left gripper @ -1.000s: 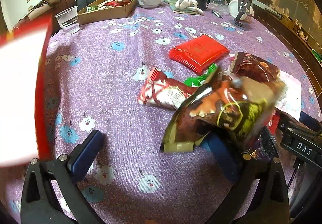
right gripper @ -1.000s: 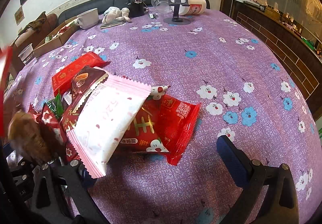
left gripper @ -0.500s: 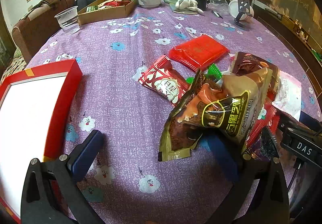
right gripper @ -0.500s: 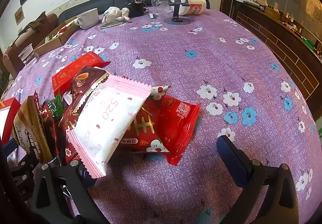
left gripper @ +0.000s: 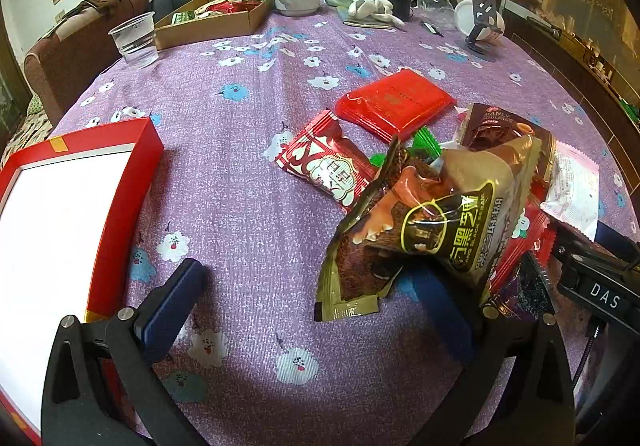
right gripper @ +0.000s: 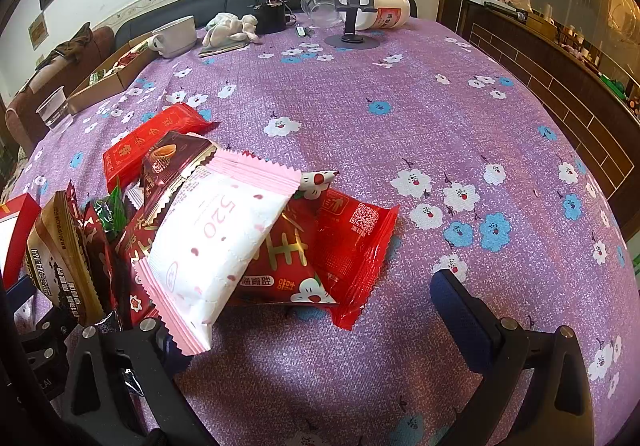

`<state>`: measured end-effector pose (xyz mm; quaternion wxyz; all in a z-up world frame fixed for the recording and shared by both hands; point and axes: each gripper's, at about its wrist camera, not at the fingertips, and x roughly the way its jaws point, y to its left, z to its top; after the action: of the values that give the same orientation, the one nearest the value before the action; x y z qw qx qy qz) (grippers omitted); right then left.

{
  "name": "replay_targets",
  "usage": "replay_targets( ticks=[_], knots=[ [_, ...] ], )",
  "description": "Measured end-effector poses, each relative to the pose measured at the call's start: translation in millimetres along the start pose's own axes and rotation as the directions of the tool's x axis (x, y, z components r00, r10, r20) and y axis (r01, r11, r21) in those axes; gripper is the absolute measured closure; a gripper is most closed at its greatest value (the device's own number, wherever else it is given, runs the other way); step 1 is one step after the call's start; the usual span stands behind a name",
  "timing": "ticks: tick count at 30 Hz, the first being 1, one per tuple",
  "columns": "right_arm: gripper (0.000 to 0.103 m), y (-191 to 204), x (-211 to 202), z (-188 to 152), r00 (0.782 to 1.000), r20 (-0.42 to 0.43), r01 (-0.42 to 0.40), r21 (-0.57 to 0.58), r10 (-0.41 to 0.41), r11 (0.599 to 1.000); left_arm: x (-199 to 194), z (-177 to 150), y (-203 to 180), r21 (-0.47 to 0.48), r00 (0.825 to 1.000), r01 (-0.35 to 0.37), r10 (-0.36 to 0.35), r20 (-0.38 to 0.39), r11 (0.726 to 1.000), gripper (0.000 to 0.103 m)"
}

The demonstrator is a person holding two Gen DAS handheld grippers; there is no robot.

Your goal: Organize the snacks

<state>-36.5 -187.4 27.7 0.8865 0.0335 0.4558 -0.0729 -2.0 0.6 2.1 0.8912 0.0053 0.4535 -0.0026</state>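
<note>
Both tongs, left (left gripper: 316, 310) and right (right gripper: 316, 326), spread apart, holding nothing. Snack packets (right gripper: 224, 238) lie piled on the bench (right gripper: 400, 117), near right of the red box (left gripper: 120, 181), probably their destination.

Snack packets (left gripper: 432, 201) lie piled near the bench's (left gripper: 248, 213) front edge; a box (left gripper: 60, 213) sits at its left edge.
</note>
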Motion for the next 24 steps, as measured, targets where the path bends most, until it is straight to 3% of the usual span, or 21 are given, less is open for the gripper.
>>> replay_targets(
  ticks=[8, 12, 14, 17, 21, 22, 24],
  knots=[
    [0.000, 0, 0, 0, 1.000, 0.000, 0.000, 0.000, 0.000, 1.000, 0, 0, 0, 0.003, 1.000, 0.002, -0.002, -0.004, 1.000, 0.000],
    [0.000, 0, 0, 0, 1.000, 0.000, 0.000, 0.000, 0.000, 1.000, -6, 2, 7, 0.018, 0.996, 0.027, -0.026, -0.087, 0.999, 0.000],
    [0.000, 0, 0, 0, 1.000, -0.001, 0.000, 0.001, 0.000, 1.000, -24, -1, 17, -0.026, 0.999, 0.021, -0.022, -0.038, 0.999, 0.000],
    [0.000, -1, -1, -5, 0.999, -0.027, -0.021, -0.025, 0.021, 0.999, -60, -6, 24, -0.014, 0.997, -0.027, 0.028, 0.076, 1.000, 0.000],
    [0.000, 0, -10, -15, 0.990, -0.113, -0.092, -0.089, 0.081, 0.992, -108, -14, 31, 0.031, 0.961, -0.169, 0.158, 0.228, 0.985, 0.000],
    [0.000, -4, -17, -20, 0.988, -0.110, -0.116, -0.056, 0.109, 0.992, -119, -18, 34, 0.033, 0.948, -0.193, 0.177, 0.265, 0.981, 0.000],
    [0.000, -17, -37, -32, 0.969, -0.034, -0.242, 0.073, 0.245, 0.968, -132, -21, 42, 0.029, 0.933, -0.214, 0.195, 0.302, 0.976, 0.000]
  ],
)
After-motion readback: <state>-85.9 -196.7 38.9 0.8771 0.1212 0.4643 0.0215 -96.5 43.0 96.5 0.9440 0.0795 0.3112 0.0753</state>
